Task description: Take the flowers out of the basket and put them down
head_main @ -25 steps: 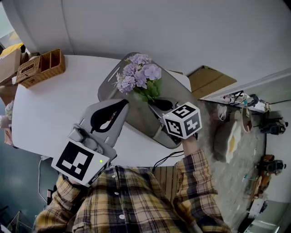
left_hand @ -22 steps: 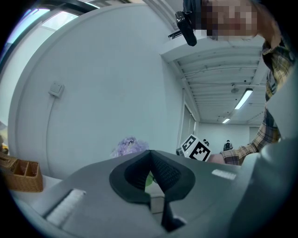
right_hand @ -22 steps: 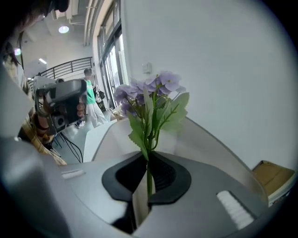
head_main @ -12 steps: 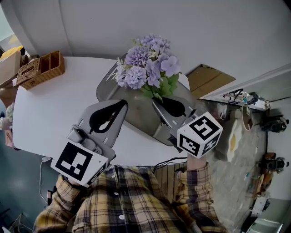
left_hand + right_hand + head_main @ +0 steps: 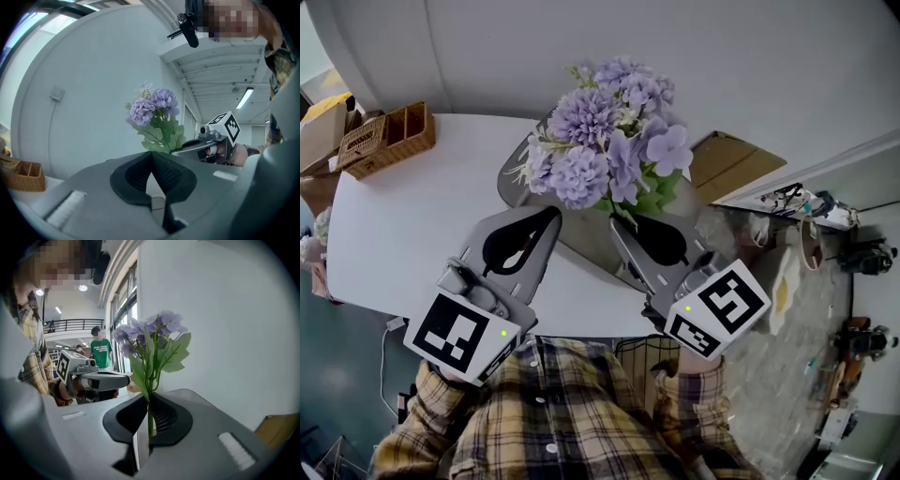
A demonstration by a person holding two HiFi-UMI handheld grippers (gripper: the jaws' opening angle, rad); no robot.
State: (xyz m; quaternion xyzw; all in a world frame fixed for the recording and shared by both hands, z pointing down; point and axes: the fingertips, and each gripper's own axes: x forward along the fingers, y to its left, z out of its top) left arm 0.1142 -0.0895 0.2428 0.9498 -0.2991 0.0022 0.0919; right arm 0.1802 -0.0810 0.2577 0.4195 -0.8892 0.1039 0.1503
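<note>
White table [image 5: 403, 225] by a plain grey wall [image 5: 675, 47], right gripper [image 5: 617, 222] pinched nearly closed on the stem of the purple flowers [image 5: 605, 141], what looks like the grey basket [image 5: 514, 180] below its tips, and left gripper [image 5: 553, 214] alongside, clenched and empty.

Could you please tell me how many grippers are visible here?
2. The left gripper, shut and empty, over the table; the right gripper beside it, clamping the flowers.

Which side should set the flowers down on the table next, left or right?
Right. The right tongs are clamped on the flowers by their stems and hold them upright. The left tongs are shut on nothing, so they would probably have to take the flowers over first.
</note>
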